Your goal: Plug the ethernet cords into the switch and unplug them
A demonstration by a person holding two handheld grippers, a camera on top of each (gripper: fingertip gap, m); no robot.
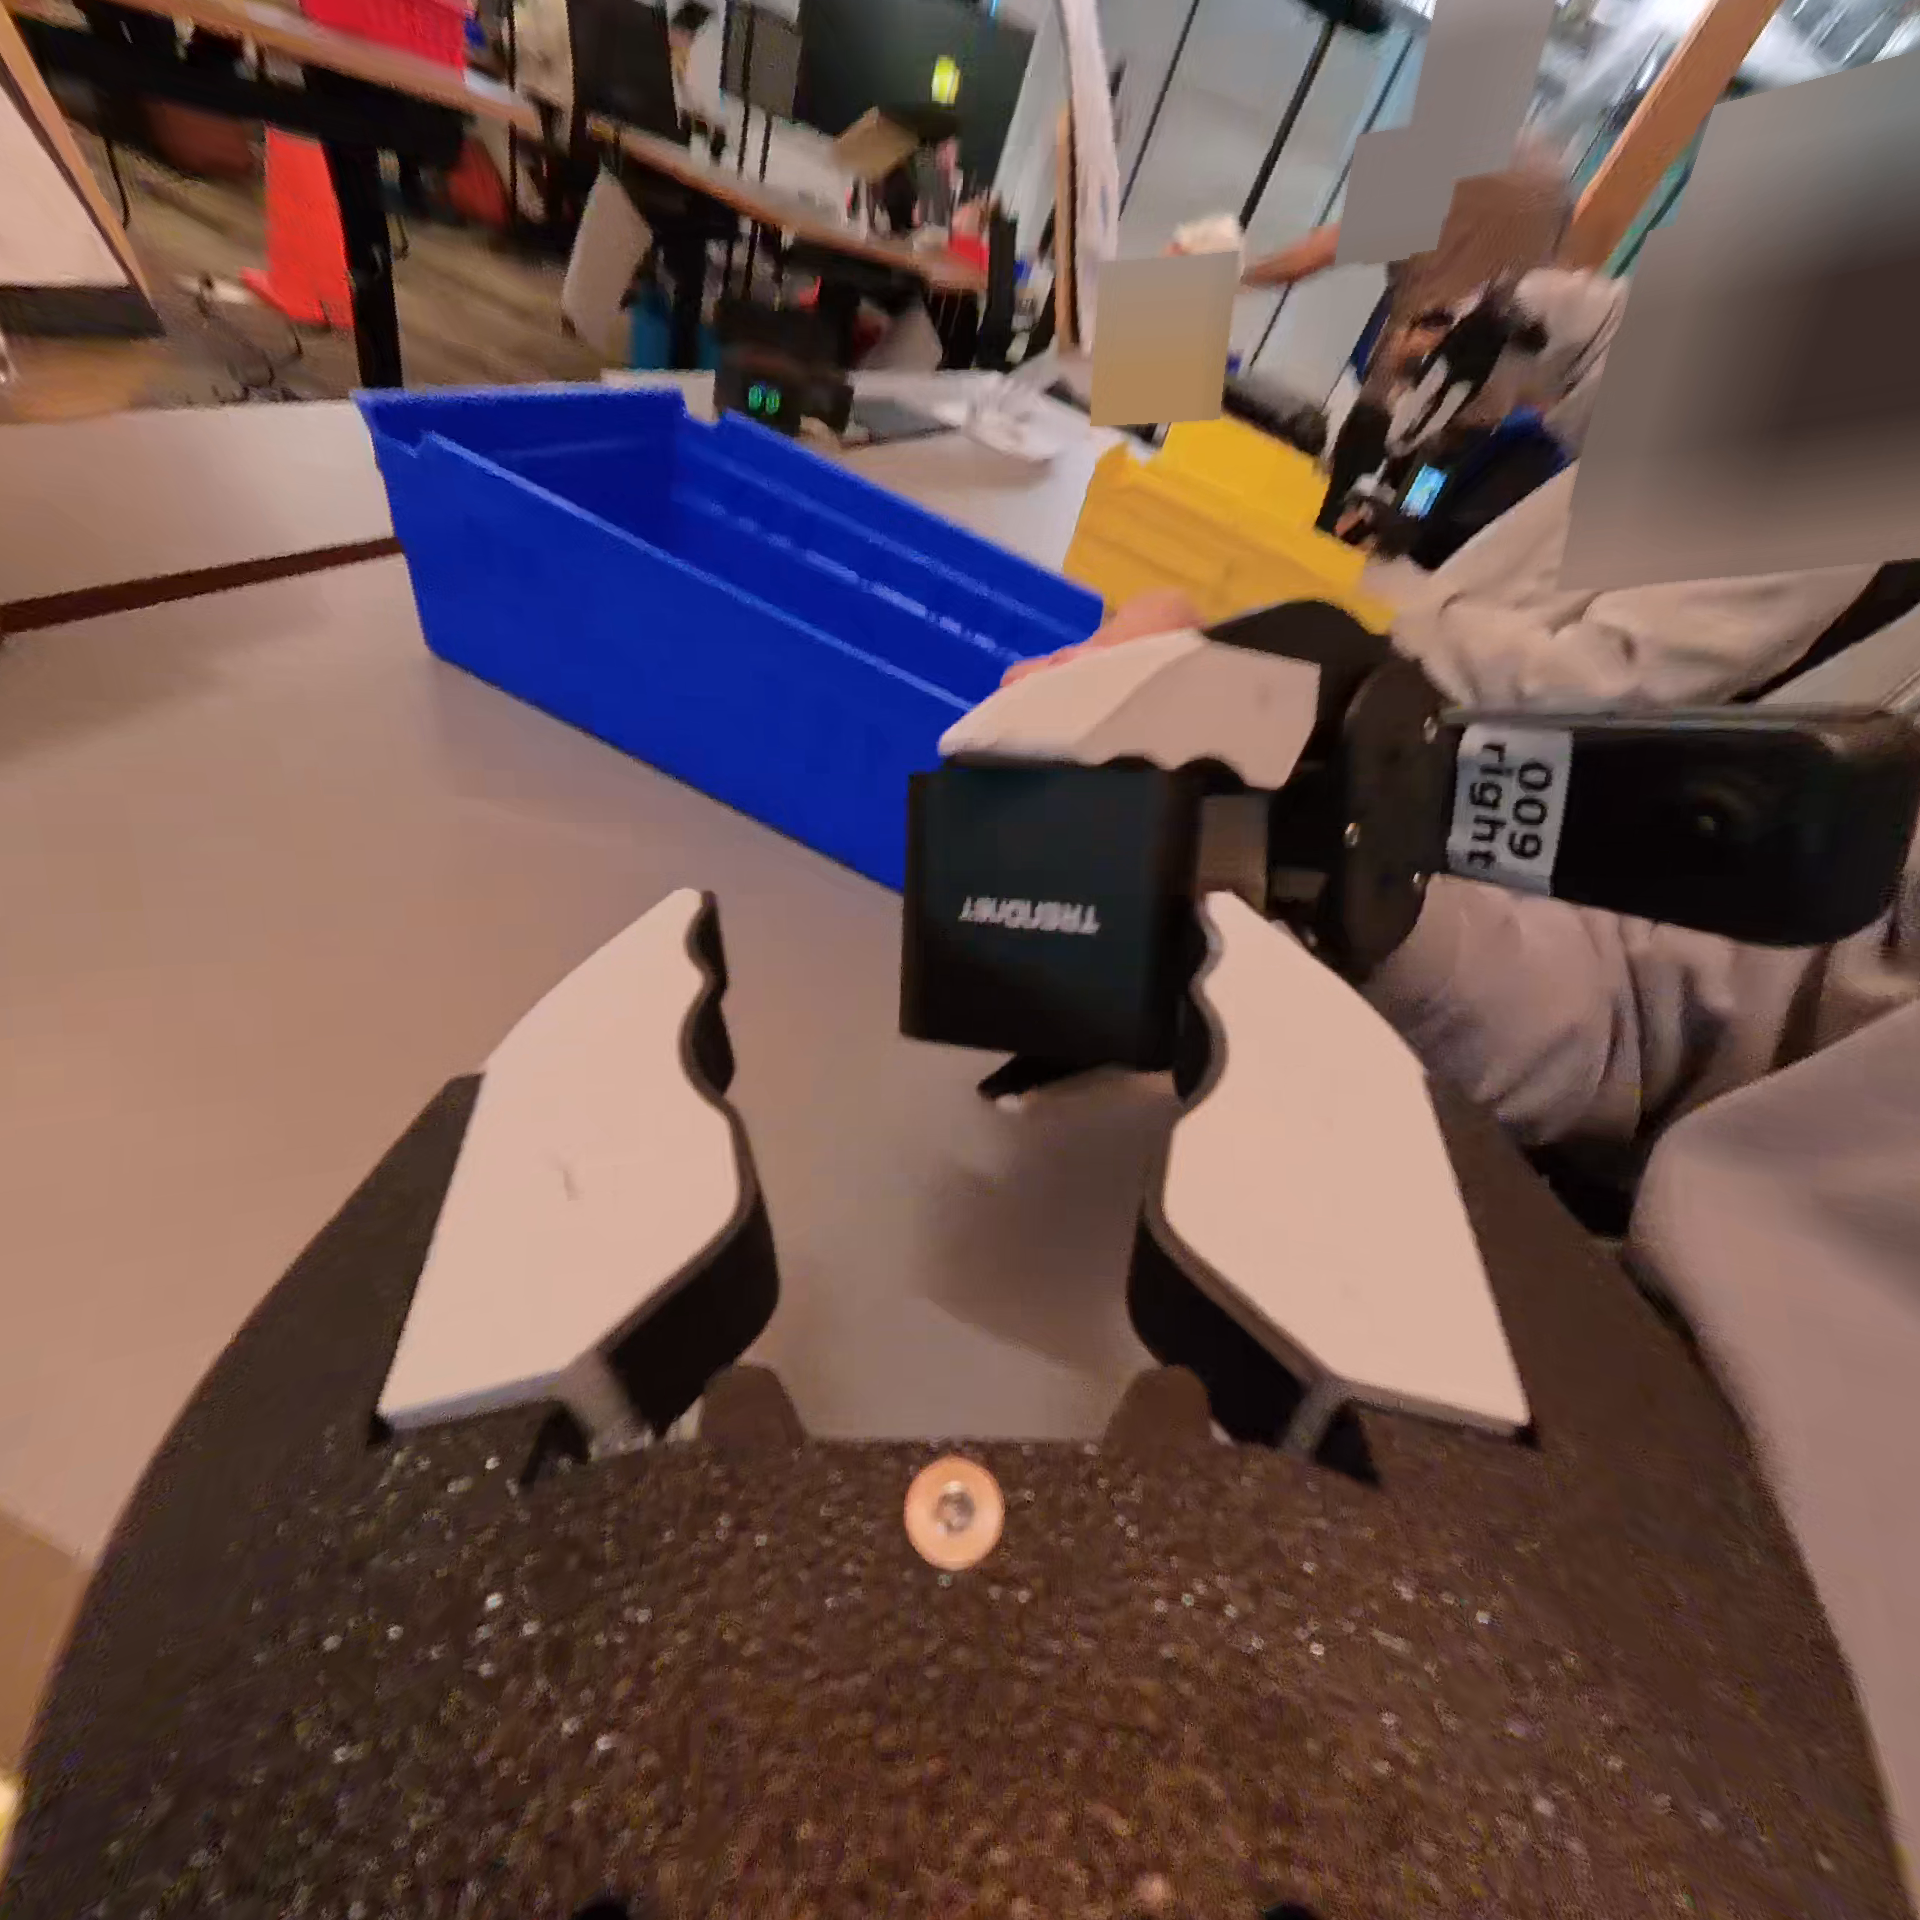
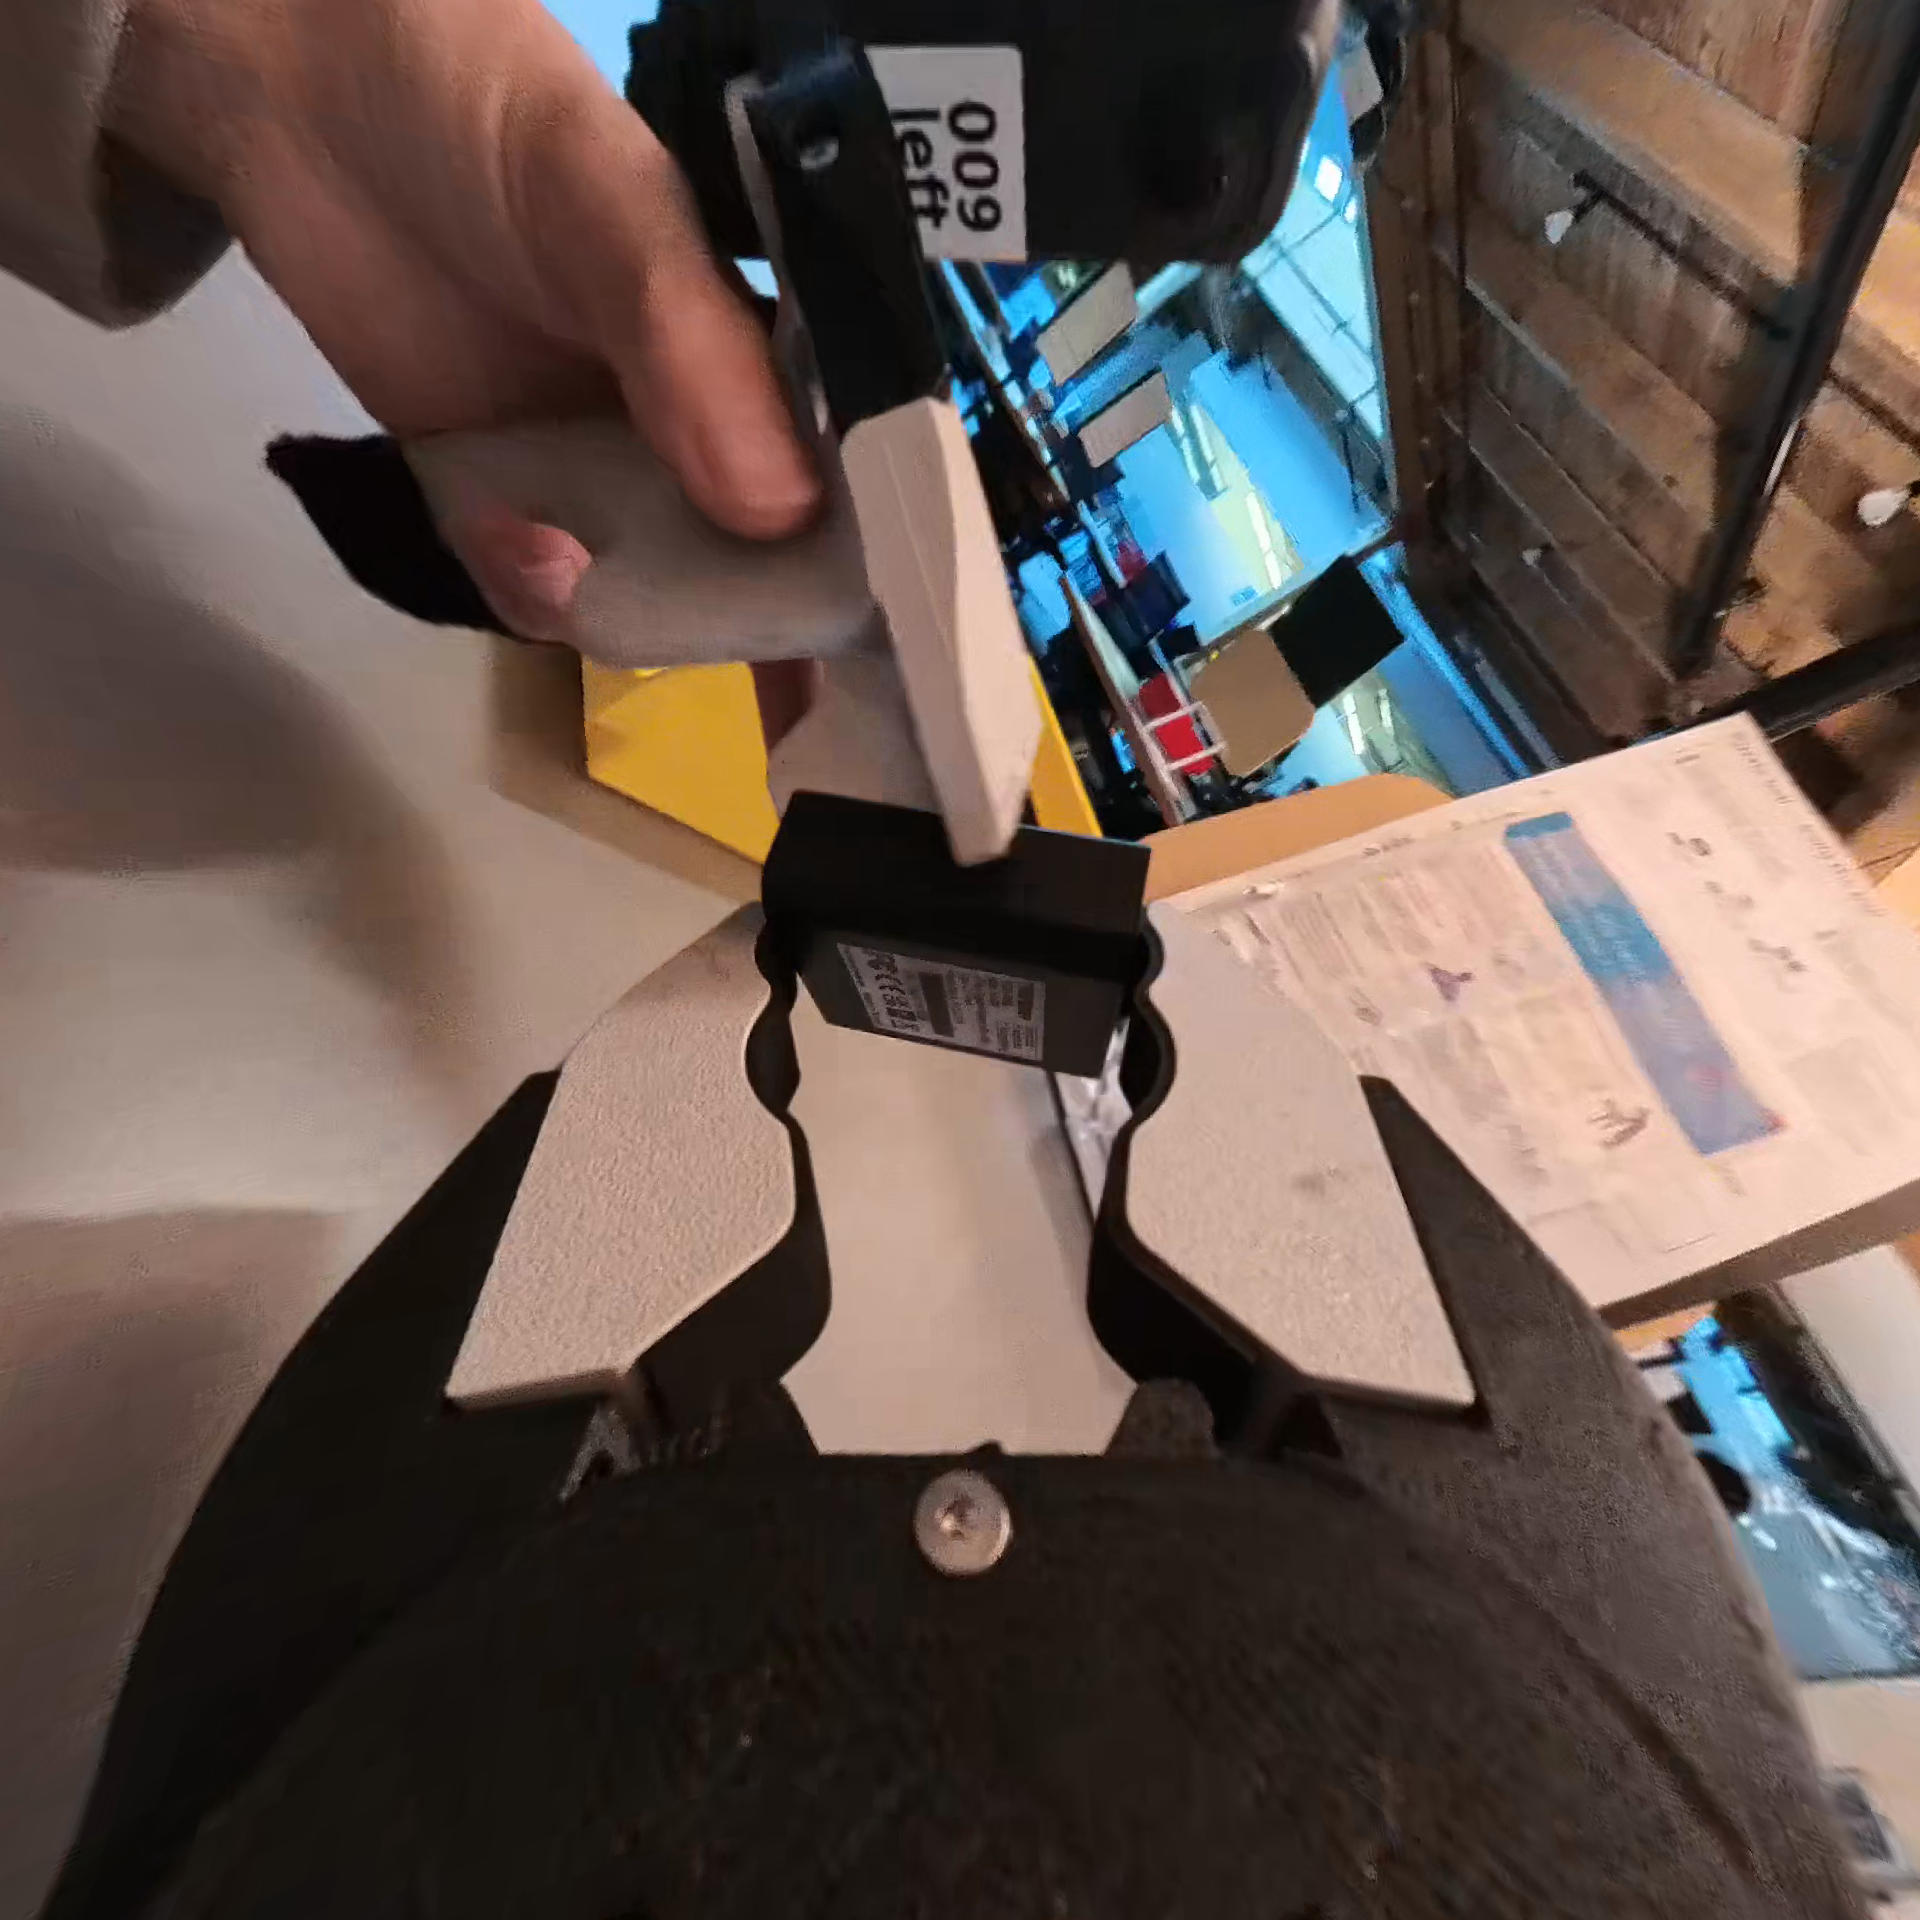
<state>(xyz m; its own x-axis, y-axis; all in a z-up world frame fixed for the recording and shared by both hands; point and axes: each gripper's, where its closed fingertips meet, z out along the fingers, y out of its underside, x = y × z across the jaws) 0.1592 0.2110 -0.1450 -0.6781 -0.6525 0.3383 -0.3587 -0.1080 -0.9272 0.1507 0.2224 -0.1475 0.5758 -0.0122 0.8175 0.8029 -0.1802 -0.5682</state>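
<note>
The switch (image 1: 1039,914) is a small black box, and my right gripper (image 1: 977,914) holds it from the right, above the grey table (image 1: 208,935). My left gripper (image 1: 961,935) is open. The switch sits just ahead of its tips, close to the right finger (image 1: 1320,1174). In the right wrist view my right gripper (image 2: 956,966) is shut on the switch (image 2: 956,925), whose labelled side faces the camera. One left gripper finger (image 2: 945,623) reaches down onto the switch's far top edge. No ethernet cords show in either view.
A long blue bin (image 1: 675,623) lies on the table behind the switch, with a yellow bin (image 1: 1216,520) beyond it. A hand (image 2: 468,260) holds the left gripper. A cardboard box with a printed sheet (image 2: 1558,987) is at the right. People sit in the background. Only a small space, under 4 cm, lies between the two pairs of fingers.
</note>
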